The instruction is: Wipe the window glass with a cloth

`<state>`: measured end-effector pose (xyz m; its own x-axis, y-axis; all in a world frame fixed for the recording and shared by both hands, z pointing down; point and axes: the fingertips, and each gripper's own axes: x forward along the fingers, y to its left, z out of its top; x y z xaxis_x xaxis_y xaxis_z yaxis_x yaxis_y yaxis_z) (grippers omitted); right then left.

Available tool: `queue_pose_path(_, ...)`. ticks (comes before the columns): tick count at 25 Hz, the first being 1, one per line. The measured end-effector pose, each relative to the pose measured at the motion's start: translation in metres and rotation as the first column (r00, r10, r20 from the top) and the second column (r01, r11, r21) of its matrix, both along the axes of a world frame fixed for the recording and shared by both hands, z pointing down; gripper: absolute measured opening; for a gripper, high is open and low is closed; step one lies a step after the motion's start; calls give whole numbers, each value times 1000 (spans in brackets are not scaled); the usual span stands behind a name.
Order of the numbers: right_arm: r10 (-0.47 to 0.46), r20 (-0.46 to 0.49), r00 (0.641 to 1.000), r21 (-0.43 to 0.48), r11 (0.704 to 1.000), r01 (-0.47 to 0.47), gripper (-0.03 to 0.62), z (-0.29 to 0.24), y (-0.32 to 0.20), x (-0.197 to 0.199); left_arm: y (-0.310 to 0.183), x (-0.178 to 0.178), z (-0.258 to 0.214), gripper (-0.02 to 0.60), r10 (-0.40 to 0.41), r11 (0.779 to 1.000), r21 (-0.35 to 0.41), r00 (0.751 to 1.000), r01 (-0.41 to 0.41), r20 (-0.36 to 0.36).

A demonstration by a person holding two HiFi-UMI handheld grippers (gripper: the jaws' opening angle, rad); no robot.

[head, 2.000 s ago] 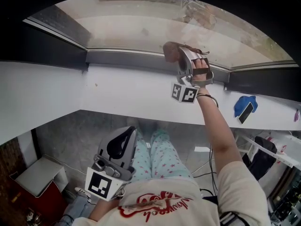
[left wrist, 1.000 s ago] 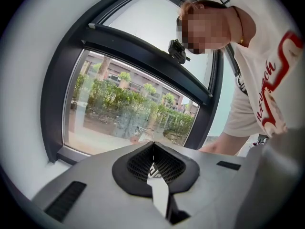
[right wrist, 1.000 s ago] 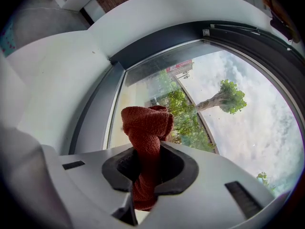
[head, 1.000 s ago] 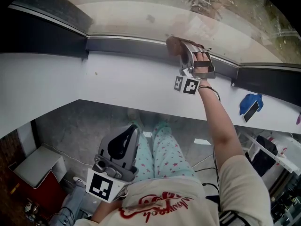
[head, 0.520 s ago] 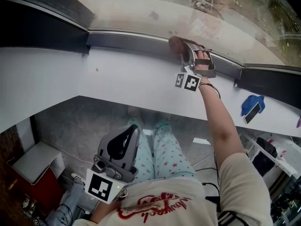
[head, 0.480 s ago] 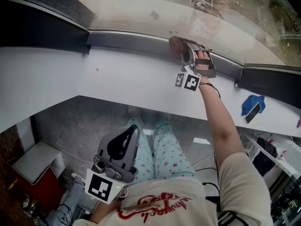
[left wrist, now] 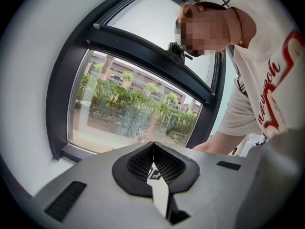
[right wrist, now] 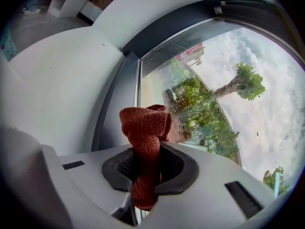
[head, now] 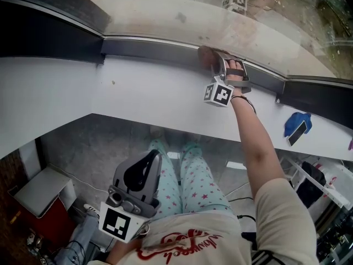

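The window glass point(head: 165, 10) spans the top of the head view above its dark frame rail point(head: 149, 47). The right gripper point(head: 216, 65) reaches over the white sill point(head: 138, 101) to the pane's bottom edge, probably to wipe there. Its jaws are clamped on the rust-red cloth point(right wrist: 145, 125), whose bunched end sticks out past the tips so that fabric rather than jaw meets the glass. The left gripper point(left wrist: 153, 149) hangs low by the lap with its jaws pressed together on nothing, apparently parked out of the way.
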<state>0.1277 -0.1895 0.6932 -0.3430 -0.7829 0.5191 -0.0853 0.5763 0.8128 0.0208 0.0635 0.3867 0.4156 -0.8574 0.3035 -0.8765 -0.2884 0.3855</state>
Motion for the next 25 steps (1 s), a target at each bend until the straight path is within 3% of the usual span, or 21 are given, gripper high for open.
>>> queue_pose_path(6, -8, -30, 1000, -33, 999, 7, 66, 15, 0, 0, -4, -9, 1, 21, 3, 999, 45, 1000, -4, 25)
queue_pose_path(25, -2, -40, 999, -94, 996, -2, 72, 42, -1, 2, 6, -18, 11, 21, -77, 997, 30, 996, 76, 53)
